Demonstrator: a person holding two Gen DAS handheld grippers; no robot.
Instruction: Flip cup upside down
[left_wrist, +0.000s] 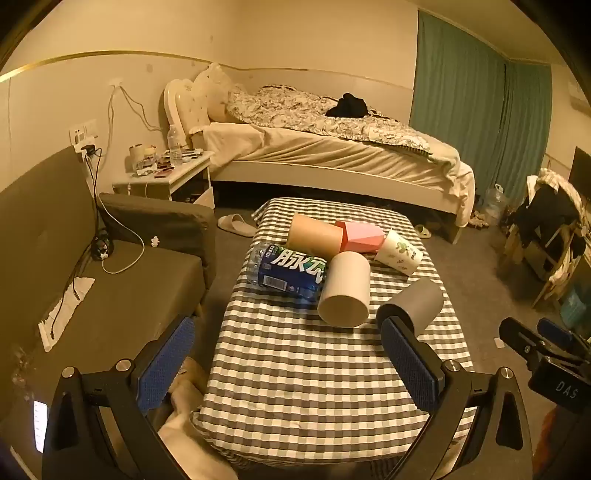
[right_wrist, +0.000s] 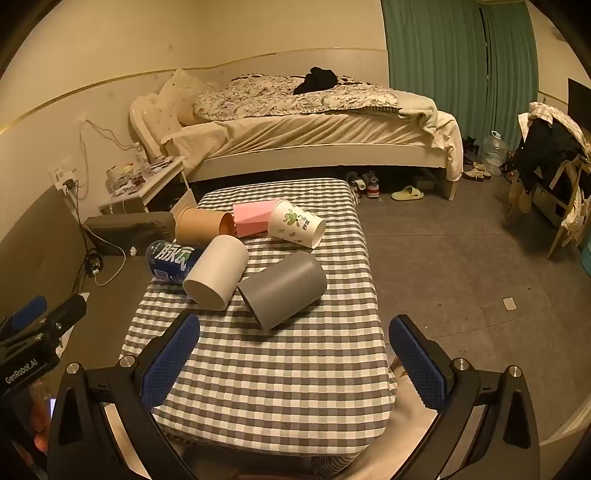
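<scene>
Several cups lie on their sides on a checkered table (left_wrist: 314, 369) (right_wrist: 288, 369): a grey cup (left_wrist: 417, 302) (right_wrist: 282, 290), a white cup (left_wrist: 345, 293) (right_wrist: 218, 273), a brown cup (left_wrist: 314, 236) (right_wrist: 201, 229), a pink cup (left_wrist: 360, 236) (right_wrist: 253, 218) and a white paper cup with a green print (left_wrist: 399, 253) (right_wrist: 295, 223). My left gripper (left_wrist: 290, 363) is open and empty over the table's near end, short of the cups. My right gripper (right_wrist: 295, 365) is open and empty, just short of the grey cup.
A blue-labelled bottle (left_wrist: 286, 271) (right_wrist: 171, 260) lies beside the white cup. A grey sofa (left_wrist: 92, 280) stands left of the table, a bed (left_wrist: 332, 147) behind it, a nightstand (left_wrist: 166, 177) at back left, a chair with clothes (right_wrist: 550, 158) at right.
</scene>
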